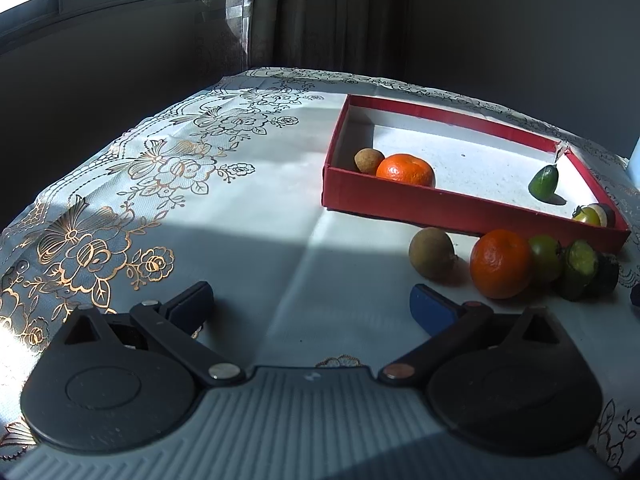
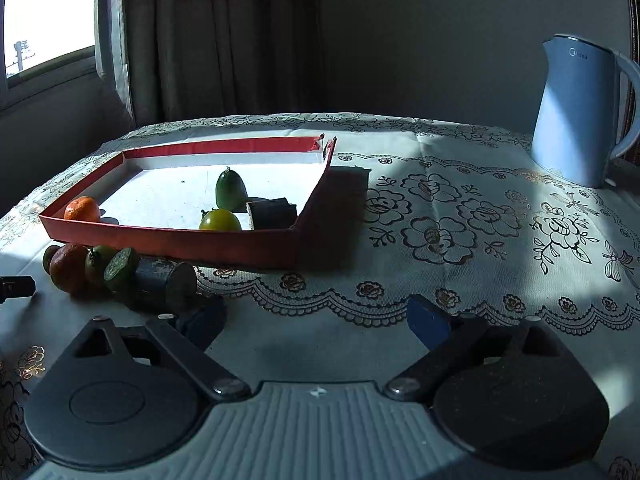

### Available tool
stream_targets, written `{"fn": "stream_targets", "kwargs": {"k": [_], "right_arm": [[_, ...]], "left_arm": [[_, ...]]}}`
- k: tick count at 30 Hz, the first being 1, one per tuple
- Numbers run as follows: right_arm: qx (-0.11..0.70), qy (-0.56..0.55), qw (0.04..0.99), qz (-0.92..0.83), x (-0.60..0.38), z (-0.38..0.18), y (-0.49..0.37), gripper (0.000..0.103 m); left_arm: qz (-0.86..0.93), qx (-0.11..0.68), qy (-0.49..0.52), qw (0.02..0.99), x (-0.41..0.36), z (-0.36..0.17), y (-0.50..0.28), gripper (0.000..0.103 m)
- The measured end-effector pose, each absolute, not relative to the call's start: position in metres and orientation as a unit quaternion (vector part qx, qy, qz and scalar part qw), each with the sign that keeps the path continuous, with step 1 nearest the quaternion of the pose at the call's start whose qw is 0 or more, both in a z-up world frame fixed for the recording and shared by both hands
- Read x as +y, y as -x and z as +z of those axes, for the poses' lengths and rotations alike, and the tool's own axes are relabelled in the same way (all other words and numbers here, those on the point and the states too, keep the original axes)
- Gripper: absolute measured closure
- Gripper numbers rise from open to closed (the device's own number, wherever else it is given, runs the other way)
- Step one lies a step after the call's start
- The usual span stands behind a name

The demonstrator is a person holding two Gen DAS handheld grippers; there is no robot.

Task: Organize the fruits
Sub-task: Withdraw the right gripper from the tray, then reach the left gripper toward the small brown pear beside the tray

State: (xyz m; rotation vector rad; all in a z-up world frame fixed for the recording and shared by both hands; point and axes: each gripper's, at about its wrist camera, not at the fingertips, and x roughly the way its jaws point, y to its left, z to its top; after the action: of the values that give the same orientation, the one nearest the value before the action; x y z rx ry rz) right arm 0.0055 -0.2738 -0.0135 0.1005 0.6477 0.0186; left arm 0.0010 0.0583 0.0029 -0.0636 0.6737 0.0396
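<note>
Beside the red tray [image 2: 168, 240], loose fruit row [image 2: 120, 272], both grippers [image 1: 312, 304] [image 2: 316, 320] spread wide, empty

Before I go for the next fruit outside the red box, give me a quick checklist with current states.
1. Right gripper empty, jaws wide apart: ok.
2. Left gripper open, nothing between its fingers: ok.
3. Fruits waiting on the tablecloth: brown fruit, orange, green tomato, cut green piece, dark cylinder piece: ok.
4. Red box has free floor between its fruits: ok.
5. Outside pieces touch in a row, so lifting one may nudge its neighbours: not ok.
6. Kettle stands apart from the fruit: ok.
</note>
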Motion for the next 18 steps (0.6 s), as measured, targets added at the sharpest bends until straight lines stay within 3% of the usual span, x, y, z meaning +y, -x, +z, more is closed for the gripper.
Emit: {"fn": "stream_targets", "kwargs": {"k": [13,18], "right_arm": [[0.325,-0.071,0.943,0.02,-0.278,-0.016,-0.005,0.002],[0.324,-0.076,0.943,0.023,-0.28,-0.016,-0.005,0.001]], "left_arm": [[-0.039,0.272,-0.055,0.96,0.026,0.013,0.008,0.0],[-0.062,0.285,-0.071,0.954,0.018,0.012,0.0,0.003]]}}
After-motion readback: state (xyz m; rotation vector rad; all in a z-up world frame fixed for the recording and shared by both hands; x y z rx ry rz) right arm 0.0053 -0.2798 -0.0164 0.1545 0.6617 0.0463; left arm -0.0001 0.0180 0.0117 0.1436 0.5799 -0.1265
